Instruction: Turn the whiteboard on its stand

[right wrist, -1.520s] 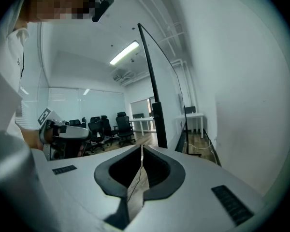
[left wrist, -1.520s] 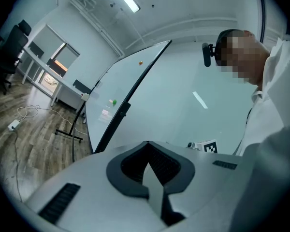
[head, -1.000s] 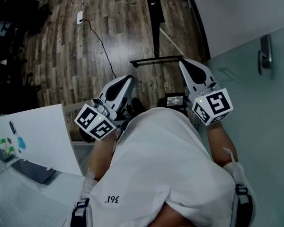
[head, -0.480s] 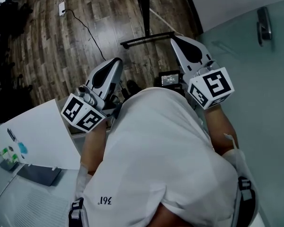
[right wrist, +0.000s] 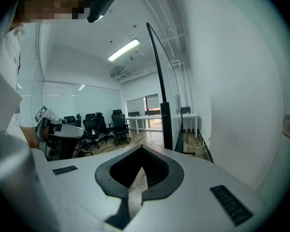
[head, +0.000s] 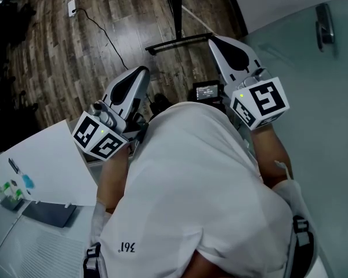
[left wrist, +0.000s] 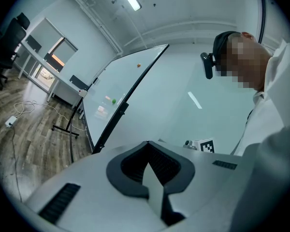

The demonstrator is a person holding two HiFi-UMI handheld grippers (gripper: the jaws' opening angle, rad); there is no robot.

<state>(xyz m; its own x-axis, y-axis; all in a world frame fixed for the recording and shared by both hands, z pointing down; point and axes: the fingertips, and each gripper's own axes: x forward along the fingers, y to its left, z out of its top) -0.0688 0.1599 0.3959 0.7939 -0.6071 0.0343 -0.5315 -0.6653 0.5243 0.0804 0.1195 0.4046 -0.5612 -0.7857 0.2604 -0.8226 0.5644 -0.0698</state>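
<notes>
At the far left of the head view lies a white sheet (head: 49, 161), with small coloured bits (head: 17, 184) at its left edge. Above it a cable (head: 107, 36) snakes over the wood floor (head: 58, 68). The left gripper (head: 140, 72) points forward from the person's waist. In the left gripper view its jaws are pressed together tip to tip, with nothing between them.

Beyond them in that view stands the whiteboard (left wrist: 121, 88). It is tilted, with its pale face toward the camera and a few small coloured marks on it. Its dark edge runs up to the right. The foot of the stand (left wrist: 63, 128) rests on the floor below the board's left part. This gripper is apart from the board.

In the head view the stand's foot bar lies on the floor ahead of the person, between the two gripper tips. A small lit screen (head: 207, 91) sits between the grippers, just above the white shirt (head: 191, 184).

The right gripper (head: 216, 39) reaches a little further forward. In the right gripper view its jaws are also closed on each other and hold nothing. There the whiteboard shows edge-on as a thin dark bar just right of the jaw tips, untouched. Office chairs (right wrist: 104, 122) stand at the back, left of the bar.

At the far right of the head view is a glass door (head: 313, 132) with its handle (head: 325, 25)
</notes>
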